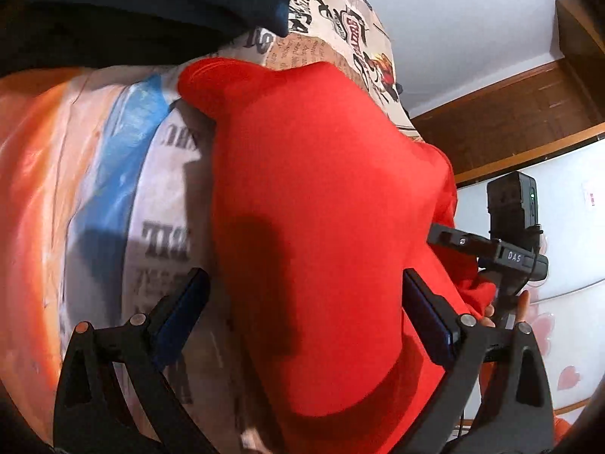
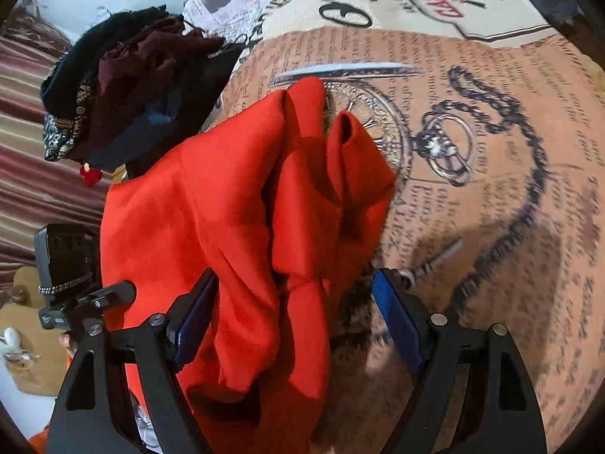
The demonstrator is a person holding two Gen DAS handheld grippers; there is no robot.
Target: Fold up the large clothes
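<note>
Left wrist view: our left gripper (image 1: 306, 299) is wide open over the red garment (image 1: 321, 204); right gripper (image 2: 293, 317) also spread, holding nothing; dark clothes pile (image 2: 128, 102) sits beside it on the printed sheet (image 2: 491, 151).

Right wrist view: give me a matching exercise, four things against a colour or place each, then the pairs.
Things:
1. crumpled red fabric garment
2. heap of dark folded clothes
3. newspaper-print bedspread
4. blue gripper pads

Descriptions:
A. upper left, beyond the red cloth
B. lying between the open jaws
C. tan and cream, printed with text
D. lining the inner faces of the jaws

Pairs: 1-B, 2-A, 3-C, 4-D
</note>
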